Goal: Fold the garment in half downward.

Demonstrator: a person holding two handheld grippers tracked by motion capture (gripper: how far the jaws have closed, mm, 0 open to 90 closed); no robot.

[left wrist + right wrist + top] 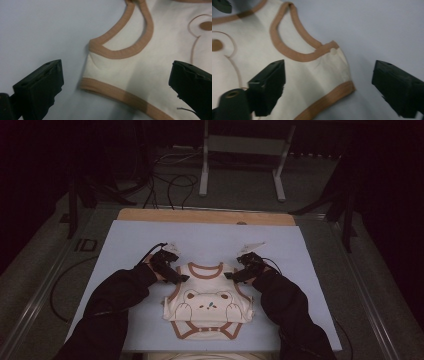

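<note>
A cream baby bodysuit [209,305] with brown trim and a bear print lies flat on the pale blue mat [125,250], neck opening toward the far side. My left gripper [179,276] hovers open over its left shoulder; the shoulder corner [100,72] lies between the two wide-apart jaws. My right gripper [235,275] is open over the right shoulder, whose corner [332,75] sits between its jaws. Neither gripper holds cloth.
The mat covers a wooden table [205,216] whose far edge shows bare. Beyond it stands a white metal frame [240,155] on the floor, with black cables [170,185] trailing nearby. Dark sleeves [115,305] reach in from the near edge.
</note>
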